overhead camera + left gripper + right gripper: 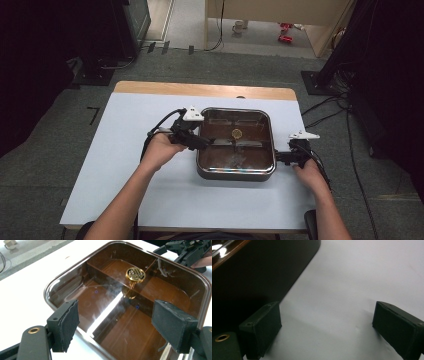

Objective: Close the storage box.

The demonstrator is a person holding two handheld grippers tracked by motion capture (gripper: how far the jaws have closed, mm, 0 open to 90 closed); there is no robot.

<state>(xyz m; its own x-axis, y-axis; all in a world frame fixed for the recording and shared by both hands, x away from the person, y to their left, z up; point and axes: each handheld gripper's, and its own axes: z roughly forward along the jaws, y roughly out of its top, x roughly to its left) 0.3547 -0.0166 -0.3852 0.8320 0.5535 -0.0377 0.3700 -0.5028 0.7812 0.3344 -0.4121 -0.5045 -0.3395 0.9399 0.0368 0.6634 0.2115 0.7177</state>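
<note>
A square, glossy brown tray (235, 175) with inner dividers stands at the middle of the white table. A round gold ornament (236, 133) sits where the dividers cross. My left gripper (212, 143) reaches over the tray's left rim. In the left gripper view its jaws are wide apart (117, 325) above the rim (62, 280), with nothing between the pads, and the gold ornament (135, 274) lies ahead. My right gripper (278, 157) rests low beside the tray's right wall. It stands open (329, 330) over bare table, with the dark wall (257, 272) at its left.
The white table cover (125, 165) has free room left and in front of the tray. A wooden strip (200, 90) runs along the far edge. Cables (325, 107) trail on the floor at the right, and dark equipment stands on both sides.
</note>
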